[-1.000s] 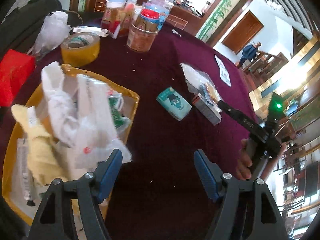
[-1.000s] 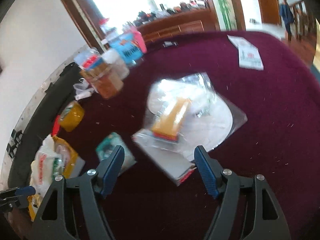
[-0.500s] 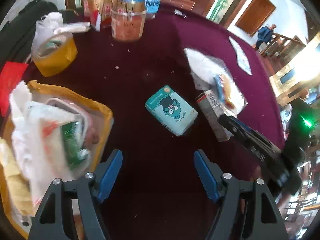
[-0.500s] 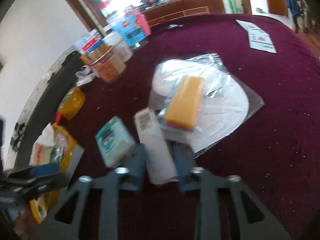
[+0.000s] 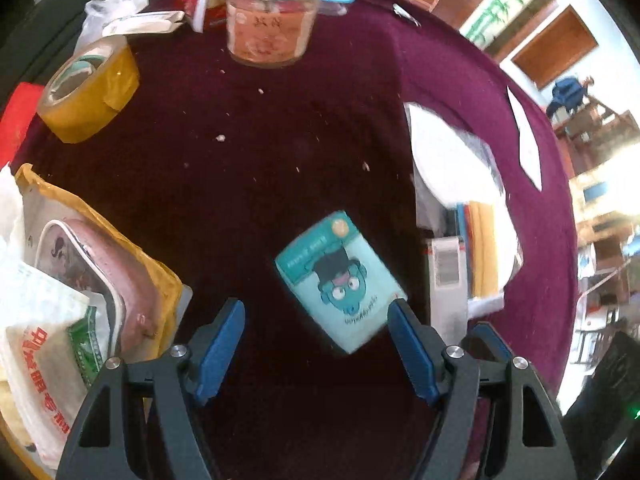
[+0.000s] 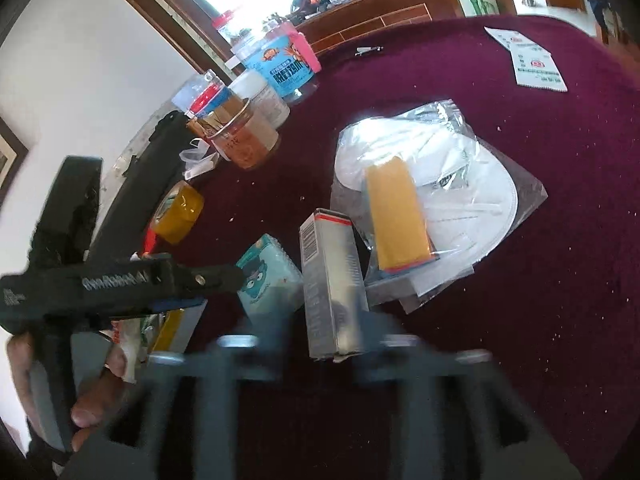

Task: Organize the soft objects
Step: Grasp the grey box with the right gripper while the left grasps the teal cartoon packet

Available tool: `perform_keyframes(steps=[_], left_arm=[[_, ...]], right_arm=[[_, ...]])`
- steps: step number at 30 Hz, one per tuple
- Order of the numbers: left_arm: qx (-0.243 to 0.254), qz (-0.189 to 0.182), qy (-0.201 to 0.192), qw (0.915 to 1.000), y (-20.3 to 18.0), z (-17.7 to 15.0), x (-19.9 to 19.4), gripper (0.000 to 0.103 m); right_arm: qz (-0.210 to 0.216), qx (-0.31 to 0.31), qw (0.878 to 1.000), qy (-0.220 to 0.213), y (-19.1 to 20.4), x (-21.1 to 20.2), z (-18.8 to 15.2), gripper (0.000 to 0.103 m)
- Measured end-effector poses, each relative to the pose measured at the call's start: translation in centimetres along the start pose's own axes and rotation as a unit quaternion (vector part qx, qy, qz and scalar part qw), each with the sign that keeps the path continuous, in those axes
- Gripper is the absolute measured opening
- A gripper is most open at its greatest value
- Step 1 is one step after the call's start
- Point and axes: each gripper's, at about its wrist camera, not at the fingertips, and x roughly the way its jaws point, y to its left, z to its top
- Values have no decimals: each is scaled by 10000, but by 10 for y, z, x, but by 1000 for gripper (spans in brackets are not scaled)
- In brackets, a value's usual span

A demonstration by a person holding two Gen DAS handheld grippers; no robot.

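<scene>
The left claw (image 5: 316, 344) was spread wide, its blue pads low over the maroon bench (image 5: 248, 184), with the teal tissue pack (image 5: 340, 280) lying flat between and just beyond them, nearer the right pad (image 5: 408, 344). The pack was a soft teal pouch printed with a cartoon face in a black top hat, tilted on the cloth. The right claw (image 6: 316, 352) was blurred, but its fingers stood pressed against the sides of a grey carton (image 6: 332, 284), pinching it; the carton bore a barcode and a red stripe at its far end and stood just right of the tissue pack.

Right of the carton lay a clear plastic bag (image 6: 480, 184) holding white face masks, with a yellow packet (image 6: 396, 220) resting on top of it. To the left, a yellow tray (image 5: 160, 280) sat at the near left edge of the bench, holding a pink zip pouch (image 5: 108, 264) and white plastic bags (image 5: 36, 344) printed in red and green. Farther off stood a roll of yellow tape (image 5: 88, 96) and, at the far side, a glass jar (image 5: 268, 28) among other jars and bottles. A white leaflet (image 6: 536, 60) lay far right.
</scene>
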Motion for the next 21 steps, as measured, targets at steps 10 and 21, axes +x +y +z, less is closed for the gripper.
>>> perform_keyframes(steps=[10, 21], left_arm=[[-232, -107, 33, 9997, 13, 0, 2, 77], [-510, -219, 182, 9983, -10, 15, 23, 77]], right_arm=[[-397, -19, 9991, 155, 0, 20, 0, 37], [-62, 651, 9959, -622, -21, -23, 9, 37]])
